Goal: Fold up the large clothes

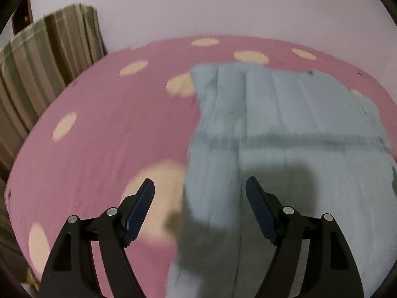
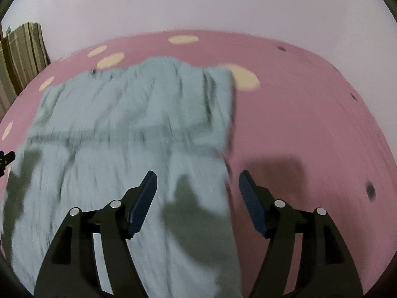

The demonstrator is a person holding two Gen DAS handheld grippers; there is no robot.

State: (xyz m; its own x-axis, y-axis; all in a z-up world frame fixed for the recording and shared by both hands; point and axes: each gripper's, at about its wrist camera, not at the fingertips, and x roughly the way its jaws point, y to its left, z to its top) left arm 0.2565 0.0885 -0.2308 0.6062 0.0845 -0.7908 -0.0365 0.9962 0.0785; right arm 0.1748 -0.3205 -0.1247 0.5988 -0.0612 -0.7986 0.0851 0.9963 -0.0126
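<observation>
Pale blue cloth (image 1: 285,124) lies spread on the pink sheet (image 1: 111,136), which is dotted with cream spots (image 1: 64,125). Both views are smeared, so fine folds are hard to read, but I can make out long creases running away from me and a darker band crossing the cloth about halfway up.

My left gripper (image 1: 199,186) hangs over the cloth's left edge. Its fingers stand wide apart with nothing between them; the left pad (image 1: 139,213) is above a cream spot on the bare sheet, the right one above the blue fabric. Whether either tip touches the surface I cannot tell. A dark shadow falls on the cloth under and ahead of the gripper.

My right gripper (image 2: 197,180) hangs over the cloth's right edge (image 2: 229,149), fingers also spread wide and empty. Here the left pad (image 2: 144,201) sits over the blue fabric and the right over pink sheet. Shadows of the fingers lie on the cloth and on the sheet beyond the right finger.

At the far left of the right view, a dark tip of the other gripper (image 2: 6,159) shows at the cloth's opposite side.

Behind the bed a pale wall (image 1: 223,7) rises, and striped fabric (image 1: 37,62) stands at the left.
</observation>
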